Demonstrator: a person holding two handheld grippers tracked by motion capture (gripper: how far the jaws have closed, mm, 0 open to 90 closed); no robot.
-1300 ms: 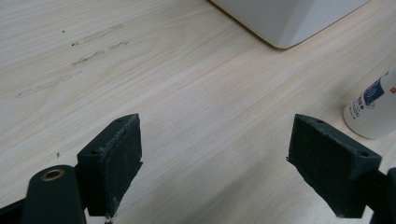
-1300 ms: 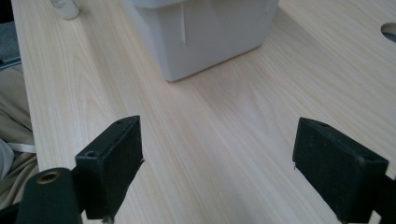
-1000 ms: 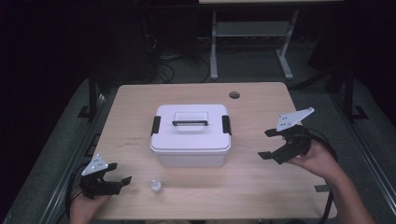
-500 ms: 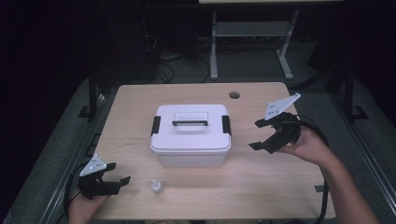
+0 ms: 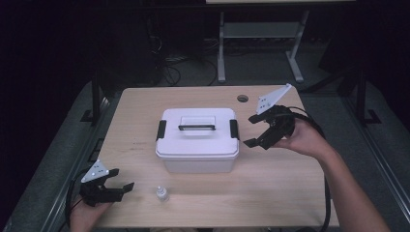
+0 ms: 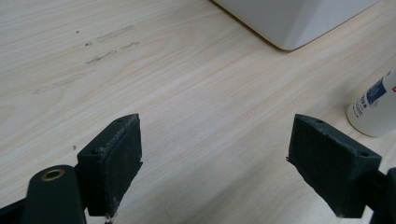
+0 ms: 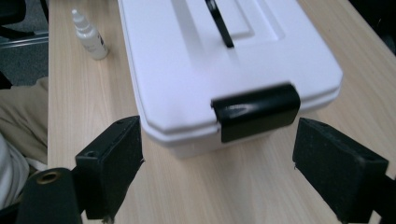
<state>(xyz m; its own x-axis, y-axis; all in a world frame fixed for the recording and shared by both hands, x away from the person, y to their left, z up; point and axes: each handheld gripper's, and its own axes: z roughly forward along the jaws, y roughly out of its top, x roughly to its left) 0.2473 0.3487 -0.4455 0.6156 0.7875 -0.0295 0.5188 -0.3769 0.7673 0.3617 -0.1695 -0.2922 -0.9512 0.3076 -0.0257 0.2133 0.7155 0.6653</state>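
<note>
A white lidded box [image 5: 197, 145] stands mid-table, with a black handle [image 5: 197, 127] on top and a black latch [image 5: 234, 129] at each end. My right gripper [image 5: 252, 130] hovers open just right of the box, its jaws pointing at the right latch. In the right gripper view that latch [image 7: 256, 112] sits between and just ahead of the open gripper [image 7: 219, 163], untouched. My left gripper [image 5: 121, 179] rests open at the front left corner. A small white dropper bottle [image 5: 162, 194] stands to its right, also seen as the bottle [image 6: 373, 107] beyond the open left gripper [image 6: 219, 158].
The wooden table [image 5: 290, 193] has a round cable hole [image 5: 242, 98] near its back edge. Dark floor, cables and a metal stand lie behind the table. The box corner [image 6: 289, 18] sits ahead of the left gripper.
My right gripper has moved left and slightly away from the person, closing in on the box's right latch. The left gripper, box and bottle have stayed put.
</note>
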